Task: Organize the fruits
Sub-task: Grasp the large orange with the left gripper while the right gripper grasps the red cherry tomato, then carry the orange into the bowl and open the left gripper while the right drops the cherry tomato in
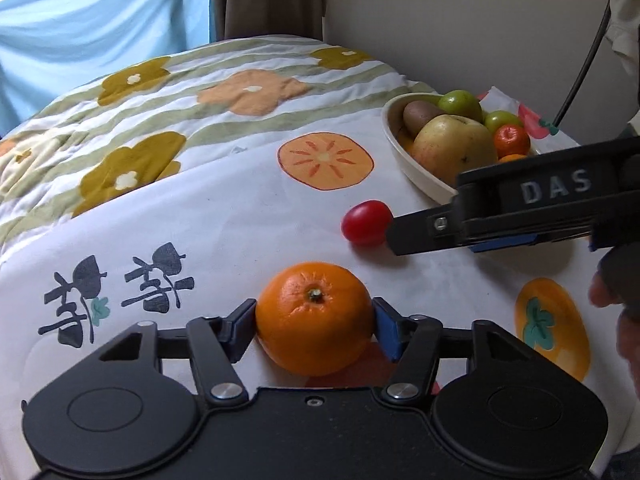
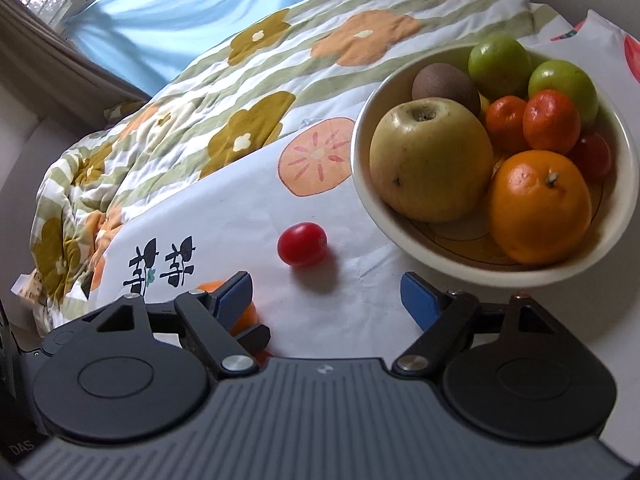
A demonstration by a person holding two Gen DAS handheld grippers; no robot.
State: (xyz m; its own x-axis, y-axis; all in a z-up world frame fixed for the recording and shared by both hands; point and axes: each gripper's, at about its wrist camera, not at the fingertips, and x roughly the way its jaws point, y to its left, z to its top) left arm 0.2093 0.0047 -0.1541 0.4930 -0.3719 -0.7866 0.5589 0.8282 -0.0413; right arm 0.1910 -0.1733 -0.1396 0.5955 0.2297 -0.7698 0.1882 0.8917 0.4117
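A large orange (image 1: 316,332) sits on the white printed cloth (image 1: 224,216), and my left gripper (image 1: 316,316) is shut on it, its blue pads pressing both sides. A small red tomato (image 2: 303,244) lies on the cloth a little ahead of my right gripper (image 2: 328,292), which is open with nothing between its fingers. In the left wrist view the right gripper's finger (image 1: 416,232) reaches in from the right, its tip beside the tomato (image 1: 366,222). The cream bowl (image 2: 362,184) at the right holds a yellow apple (image 2: 430,160), a kiwi (image 2: 446,84), green fruits, mandarins and an orange (image 2: 540,208).
A flowered quilt (image 1: 132,112) covers the bed behind the cloth. A blue curtain (image 1: 100,20) hangs at the back left and a pale wall (image 1: 440,20) stands behind the bowl (image 1: 400,152). A dark cable (image 1: 580,76) hangs at the far right. A person's hand (image 1: 616,304) holds the right gripper.
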